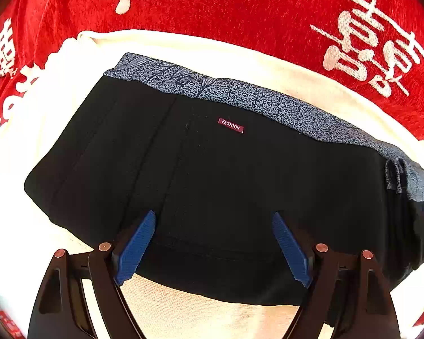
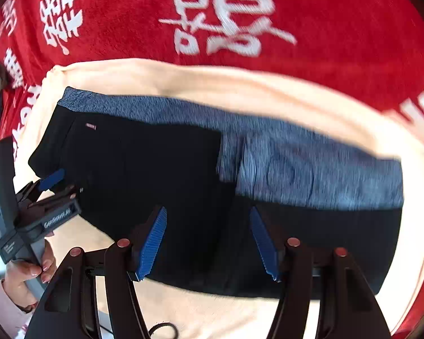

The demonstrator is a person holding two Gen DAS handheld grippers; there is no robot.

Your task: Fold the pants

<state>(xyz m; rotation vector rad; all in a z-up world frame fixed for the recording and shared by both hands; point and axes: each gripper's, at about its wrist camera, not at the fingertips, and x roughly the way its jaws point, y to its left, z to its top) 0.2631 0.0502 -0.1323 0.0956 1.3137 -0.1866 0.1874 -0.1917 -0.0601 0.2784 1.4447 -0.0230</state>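
Two views: each looks down along a pair of tongs at the same garment.
Pants: black pants [image 1: 206, 183] lie folded into a compact, roughly rectangular bundle, with a speckled blue-grey waistband [image 1: 254, 99] along the far edge and a small red label [image 1: 230, 125] reading FASHION.
Underlay: the bundle rests on a cream cloth [image 1: 183, 319] spread over a red cover [image 1: 240, 14] printed with white characters.
Left tongs: the left tongs [image 1: 214, 245] hang spread over the near edge of the bundle, blue pads apart, nothing pinched.
Right tongs: the right tongs [image 2: 209, 243] are also spread over the near edge, farther right, holding nothing; this view is blurred.
Person: a hand [image 2: 32, 265] in a pale sleeve grips the left tool's handle at the edge of the right view.
Handling, judged: the fabric looks soft, light and limp, so it would sag and unfold if lifted by one point.
Where to take hold, judged: pinch all layers together at the near folded edge, one pair of tongs toward each corner.
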